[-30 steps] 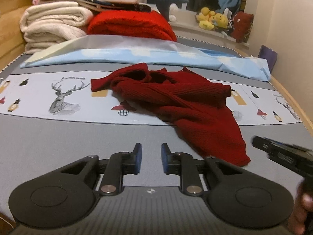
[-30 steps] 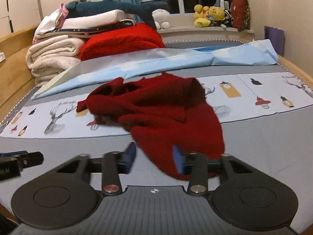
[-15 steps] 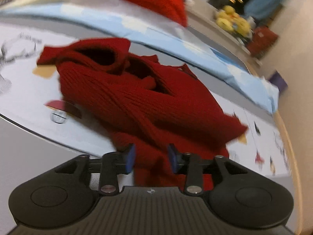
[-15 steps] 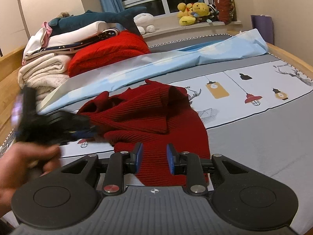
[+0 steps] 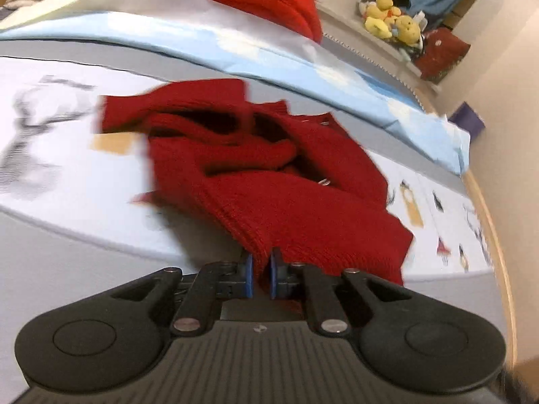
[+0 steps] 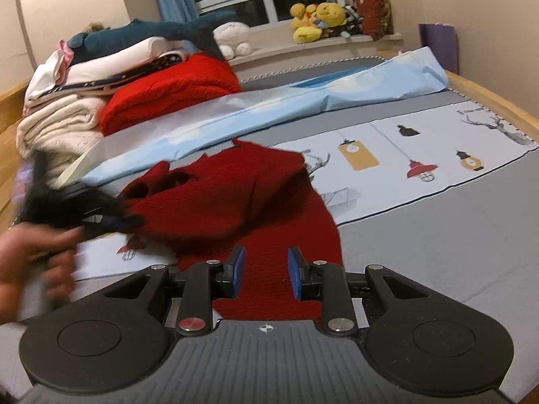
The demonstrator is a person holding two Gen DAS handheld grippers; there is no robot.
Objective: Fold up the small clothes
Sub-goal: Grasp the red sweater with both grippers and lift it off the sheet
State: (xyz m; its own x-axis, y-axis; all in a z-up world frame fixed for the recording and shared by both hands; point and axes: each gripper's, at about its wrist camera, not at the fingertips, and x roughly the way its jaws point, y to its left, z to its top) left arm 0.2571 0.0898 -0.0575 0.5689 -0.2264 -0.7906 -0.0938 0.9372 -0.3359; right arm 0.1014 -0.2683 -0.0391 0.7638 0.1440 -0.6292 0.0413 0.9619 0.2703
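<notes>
A dark red knit sweater [image 5: 286, 195] lies crumpled on the printed bedcover [image 5: 67, 175]. My left gripper [image 5: 261, 269] is shut on the sweater's near ribbed edge, with the cloth pinched between its blue pads. In the right wrist view the sweater [image 6: 235, 198] spreads toward me, and the left gripper [image 6: 131, 220] shows blurred at its left side, held by a hand [image 6: 33, 256]. My right gripper [image 6: 266, 272] hovers over the sweater's near end with its pads apart. Red cloth shows flat in the gap, and neither pad presses on it.
Folded blankets [image 6: 60, 124] and a bright red blanket [image 6: 175, 91] are stacked at the back left. A light blue sheet [image 6: 303, 101] runs across the bed behind the sweater. Plush toys [image 6: 316, 17] sit on the sill. The wooden bed rim [image 6: 488, 91] borders the right.
The left gripper swept forward to the sweater, opened, then closed on its near edge. The right gripper shifted over the sweater's near end and has since held still.
</notes>
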